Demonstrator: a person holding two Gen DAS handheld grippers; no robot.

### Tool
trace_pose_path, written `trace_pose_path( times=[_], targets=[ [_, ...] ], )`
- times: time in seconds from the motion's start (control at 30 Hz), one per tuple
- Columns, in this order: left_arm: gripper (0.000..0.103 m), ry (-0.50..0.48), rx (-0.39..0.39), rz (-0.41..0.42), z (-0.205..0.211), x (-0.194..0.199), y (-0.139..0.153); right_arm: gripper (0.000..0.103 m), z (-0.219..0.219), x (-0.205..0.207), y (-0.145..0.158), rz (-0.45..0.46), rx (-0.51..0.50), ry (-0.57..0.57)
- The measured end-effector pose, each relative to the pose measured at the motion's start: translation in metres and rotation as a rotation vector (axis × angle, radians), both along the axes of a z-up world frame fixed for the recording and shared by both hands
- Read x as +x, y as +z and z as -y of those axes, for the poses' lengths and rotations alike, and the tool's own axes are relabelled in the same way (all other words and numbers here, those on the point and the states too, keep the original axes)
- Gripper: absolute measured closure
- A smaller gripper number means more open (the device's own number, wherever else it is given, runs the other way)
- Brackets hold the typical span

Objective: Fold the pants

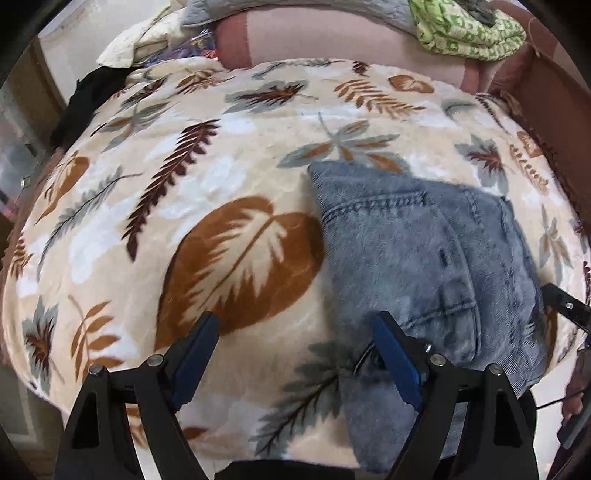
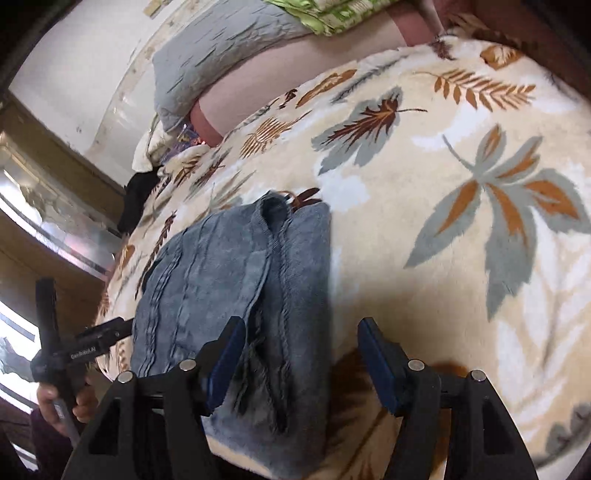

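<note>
Blue denim pants lie folded into a compact stack on a cream blanket with a leaf print. In the right wrist view the pants sit left of centre. My left gripper is open and empty, above the stack's left edge; its right finger is over the denim. My right gripper is open and empty, above the stack's right edge; its left finger is over the denim. The other gripper shows at the edge of each view: the right one and the left one.
A pink bolster, a grey quilted cushion and a green patterned cloth lie at the far end of the bed. A black garment hangs at the far left corner. A brown bed frame runs along the right side.
</note>
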State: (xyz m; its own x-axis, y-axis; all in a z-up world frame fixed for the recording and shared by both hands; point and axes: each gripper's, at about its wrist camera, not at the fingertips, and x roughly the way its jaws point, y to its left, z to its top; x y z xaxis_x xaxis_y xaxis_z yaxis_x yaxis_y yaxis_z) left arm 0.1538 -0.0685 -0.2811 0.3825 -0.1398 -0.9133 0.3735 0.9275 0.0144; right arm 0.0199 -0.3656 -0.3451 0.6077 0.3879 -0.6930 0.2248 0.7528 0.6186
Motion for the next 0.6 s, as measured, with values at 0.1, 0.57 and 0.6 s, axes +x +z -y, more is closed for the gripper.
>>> trace_pose_path(
  times=[0.1,0.57,0.6],
  targets=[
    [0.018,-0.034,-0.076,-0.013,0.003,0.005,0.003,0.036,0.007,0.009,-0.007,0.024,0.069,0.010],
    [0.019,-0.051,-0.249,-0.112,0.012,0.014,-0.019,0.037,-0.029,0.026,-0.004,0.044,0.030,0.123],
    [0.019,-0.048,-0.261,-0.115,0.010,0.013,-0.019,0.039,-0.032,0.026,-0.003,0.037,0.010,0.116]
  ],
)
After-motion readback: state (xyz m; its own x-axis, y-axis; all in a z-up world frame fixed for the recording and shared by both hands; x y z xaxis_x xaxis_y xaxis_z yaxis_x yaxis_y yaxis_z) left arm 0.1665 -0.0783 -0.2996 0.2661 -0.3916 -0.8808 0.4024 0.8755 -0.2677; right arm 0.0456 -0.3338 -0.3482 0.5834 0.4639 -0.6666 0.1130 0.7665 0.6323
